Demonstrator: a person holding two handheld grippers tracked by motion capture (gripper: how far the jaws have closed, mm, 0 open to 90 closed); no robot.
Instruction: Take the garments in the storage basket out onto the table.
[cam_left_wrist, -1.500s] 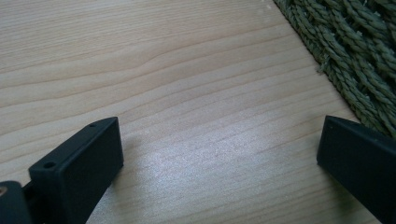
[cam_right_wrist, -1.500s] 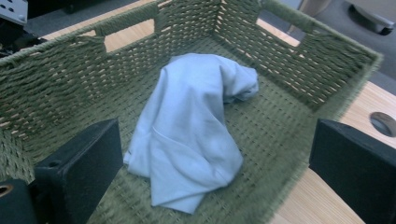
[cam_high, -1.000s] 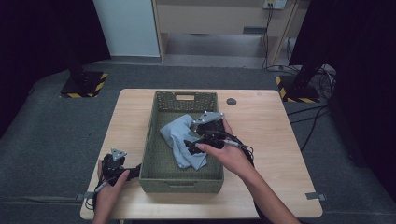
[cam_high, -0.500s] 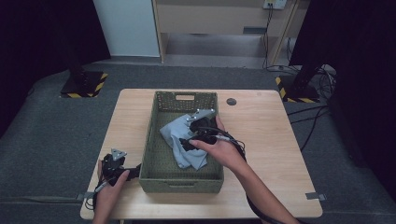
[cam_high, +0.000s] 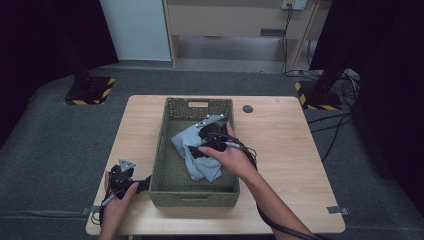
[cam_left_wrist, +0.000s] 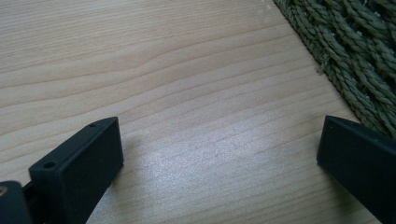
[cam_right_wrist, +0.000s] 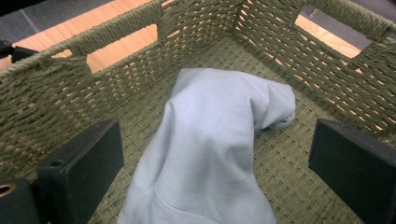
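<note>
A green woven basket (cam_high: 160, 150) stands in the middle of the wooden table (cam_high: 285, 145). A light blue cloth (cam_high: 204, 170) lies crumpled inside it. My right gripper (cam_high: 198, 149) is down in the basket over the cloth, open. In the right gripper view the cloth (cam_right_wrist: 210, 140) lies between the spread jaws of that gripper (cam_right_wrist: 215, 158), and I cannot tell whether they touch it. My left gripper (cam_high: 142, 184) rests low at the table's front left, just outside the basket's left wall. It is open over bare wood (cam_left_wrist: 196, 93), with the basket wall (cam_left_wrist: 355, 46) beside it.
A small dark round disc (cam_high: 247, 108) sits on the table behind the basket's right corner. The right gripper's cable (cam_high: 250, 155) trails across the basket's right rim. Two black stands with striped bases (cam_high: 90, 92) stand on the floor beyond the table.
My right gripper has shifted a little to the left inside the basket, over the cloth. The left gripper has stayed where it was.
</note>
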